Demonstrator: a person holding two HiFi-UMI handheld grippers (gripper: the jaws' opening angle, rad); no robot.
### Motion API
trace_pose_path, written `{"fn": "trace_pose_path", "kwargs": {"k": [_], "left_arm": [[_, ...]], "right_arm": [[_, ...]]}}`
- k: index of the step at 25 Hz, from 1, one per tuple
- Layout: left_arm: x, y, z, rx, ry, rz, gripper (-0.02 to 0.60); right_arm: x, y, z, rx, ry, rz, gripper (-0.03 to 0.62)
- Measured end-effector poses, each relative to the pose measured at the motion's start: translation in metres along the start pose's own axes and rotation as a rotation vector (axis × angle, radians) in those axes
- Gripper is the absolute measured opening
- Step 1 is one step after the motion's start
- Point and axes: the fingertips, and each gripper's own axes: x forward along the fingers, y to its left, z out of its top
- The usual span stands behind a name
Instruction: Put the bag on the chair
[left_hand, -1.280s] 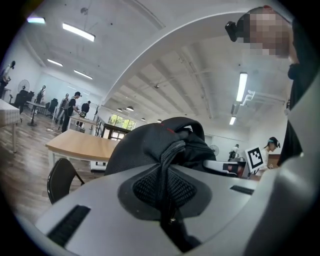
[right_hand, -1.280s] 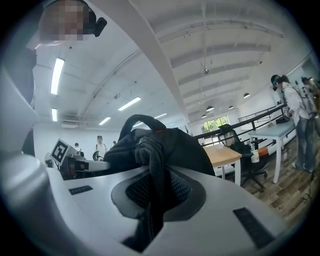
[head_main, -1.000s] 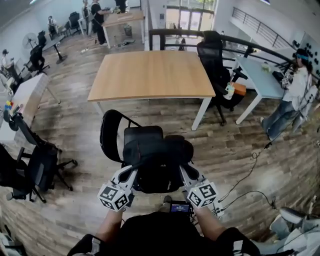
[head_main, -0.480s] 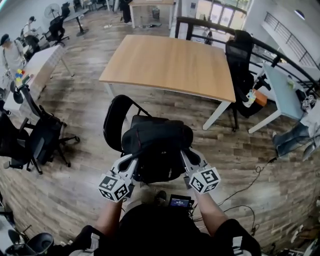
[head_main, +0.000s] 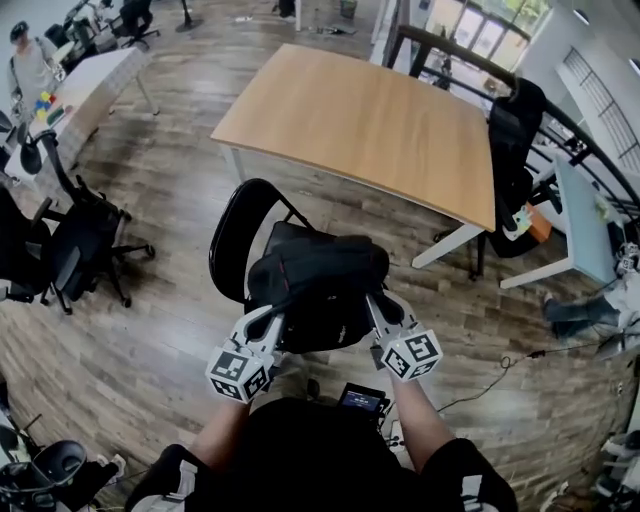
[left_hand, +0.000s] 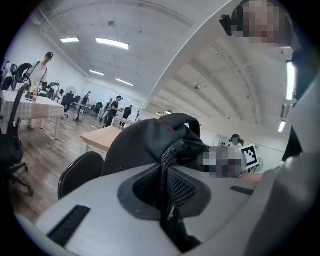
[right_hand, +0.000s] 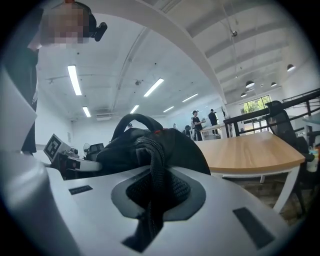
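Evidently the bag (head_main: 318, 285) is hanging over the seat of the chair (head_main: 228, 240), whose backrest is showing at the bag's ten o'clock; I cannot tell whether it is resting there. The left gripper (head_main: 275, 318) is clamping a zippered fold at seven o'clock, and the right gripper (head_main: 378, 305) is pinching a woven strap at five o'clock. The bag is looking soft, saggy and probably fairly heavy, so straps and seams are offering the surest holds.

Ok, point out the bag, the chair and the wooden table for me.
bag (head_main: 318, 280), head view, the middle of its black upper side.
chair (head_main: 228, 248), head view, on its black backrest.
wooden table (head_main: 370, 125), head view, the bare middle of its top.
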Motion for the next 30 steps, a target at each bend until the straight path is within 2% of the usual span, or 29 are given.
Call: {"fn": "trace_pose_path", "kwargs": {"k": [5, 14, 20, 25, 30], "left_arm": [[0.019, 0.025, 0.0, -0.048, 0.006, 0.008, 0.02], [0.05, 0.059, -0.001, -0.113, 0.004, 0.09, 0.02], [0.072, 0.08, -0.013, -0.125, -0.015, 0.244, 0.02], [0.086, 0.088, -0.027, -0.19, -0.037, 0.421, 0.02], [0.1, 0.08, -0.035, -0.233, -0.074, 0.529, 0.02]], "right_arm": [[0.044, -0.017, 0.001, -0.02, 0.027, 0.057, 0.035], [0.122, -0.045, 0.002, -0.049, 0.092, 0.222, 0.035], [0.169, -0.064, -0.012, -0.075, 0.133, 0.359, 0.035], [0.201, -0.073, -0.023, -0.093, 0.212, 0.499, 0.035], [0.225, -0.083, -0.024, -0.131, 0.249, 0.638, 0.035]]}}
